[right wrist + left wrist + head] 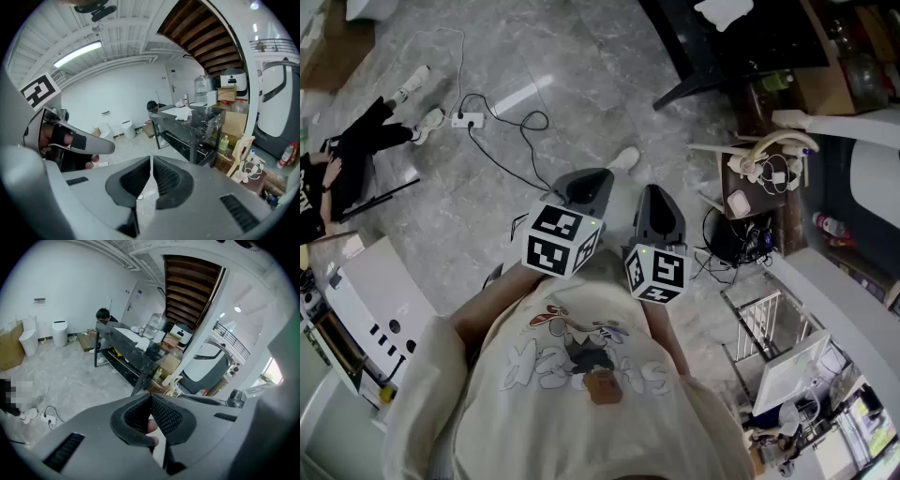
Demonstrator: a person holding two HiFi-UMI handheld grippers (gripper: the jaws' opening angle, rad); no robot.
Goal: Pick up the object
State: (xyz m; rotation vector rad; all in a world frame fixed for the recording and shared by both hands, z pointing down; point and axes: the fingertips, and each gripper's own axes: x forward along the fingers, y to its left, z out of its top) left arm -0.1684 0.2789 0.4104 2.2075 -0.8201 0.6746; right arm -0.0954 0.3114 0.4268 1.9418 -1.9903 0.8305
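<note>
now right claw [150,160] closed, pads [136,178] ribbed, grey.

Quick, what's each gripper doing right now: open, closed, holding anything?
Left gripper: jaws closed, nothing held.
Right gripper: jaws closed, nothing held.

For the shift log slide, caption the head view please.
Person holds left tool and right tool side by side before their chest, above a grey marble floor with a power strip.
</note>
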